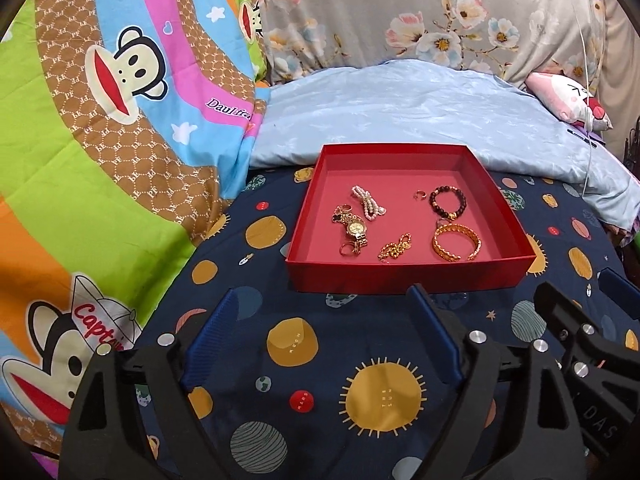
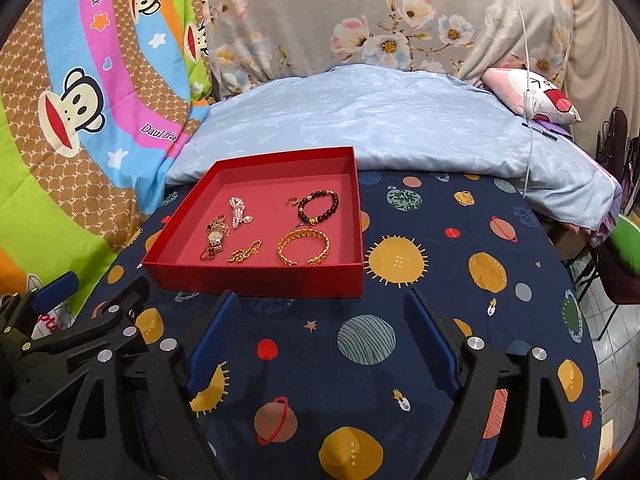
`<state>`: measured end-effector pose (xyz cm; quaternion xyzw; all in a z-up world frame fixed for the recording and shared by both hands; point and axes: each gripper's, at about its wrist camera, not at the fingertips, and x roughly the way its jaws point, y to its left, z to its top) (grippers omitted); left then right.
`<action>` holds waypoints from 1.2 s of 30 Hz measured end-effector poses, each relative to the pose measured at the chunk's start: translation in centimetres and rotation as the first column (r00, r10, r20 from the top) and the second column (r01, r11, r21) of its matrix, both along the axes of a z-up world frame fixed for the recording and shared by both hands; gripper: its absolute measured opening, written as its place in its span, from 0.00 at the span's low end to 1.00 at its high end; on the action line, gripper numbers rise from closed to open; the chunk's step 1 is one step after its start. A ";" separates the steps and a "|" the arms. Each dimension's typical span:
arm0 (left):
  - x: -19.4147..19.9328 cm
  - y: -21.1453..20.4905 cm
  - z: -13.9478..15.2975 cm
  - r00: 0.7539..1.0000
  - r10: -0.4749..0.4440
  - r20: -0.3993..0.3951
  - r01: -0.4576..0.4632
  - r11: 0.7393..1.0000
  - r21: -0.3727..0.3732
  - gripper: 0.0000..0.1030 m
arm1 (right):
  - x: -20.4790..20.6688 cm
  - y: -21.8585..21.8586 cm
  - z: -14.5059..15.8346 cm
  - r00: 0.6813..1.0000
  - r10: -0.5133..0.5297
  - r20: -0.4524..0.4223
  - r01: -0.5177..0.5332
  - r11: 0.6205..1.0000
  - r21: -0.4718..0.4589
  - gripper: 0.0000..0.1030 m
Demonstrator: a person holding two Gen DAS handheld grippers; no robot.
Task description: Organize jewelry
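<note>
**Both grippers spread before a red tray of jewelry**

Left gripper (image 1: pixel 322 300): blue-padded fingers wide apart, nothing between them, over the planet-print cloth (image 1: pixel 292 344). Just ahead of its fingertips lies the red tray (image 1: pixel 412 276). Right gripper (image 2: pixel 318 300): likewise spread and empty; the tray sits ahead and to its left. In the tray, nearest the left gripper, from left to right: a gold watch (image 1: pixel 355 229) tangled with rings, a gold chain (image 1: pixel 395 248) and a gold cuff bangle (image 1: pixel 456 242). Farther from the gripper: a pearl bracelet (image 1: pixel 368 202), a small ring (image 1: pixel 419 196) and a dark beaded bracelet (image 1: pixel 448 202). Beyond the tray lies a pale blue blanket (image 1: pixel 400 100); to the left, a cartoon monkey quilt (image 1: pixel 100 120).
</note>
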<state>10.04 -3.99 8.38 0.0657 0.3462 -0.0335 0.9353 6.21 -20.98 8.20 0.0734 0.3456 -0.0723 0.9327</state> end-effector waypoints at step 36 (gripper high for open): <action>-1.2 1.1 0.4 0.999 0.045 -0.007 -0.045 0.999 -0.022 0.82 | -1.3 1.2 1.0 1.000 0.006 0.004 -0.006 1.000 -0.012 0.81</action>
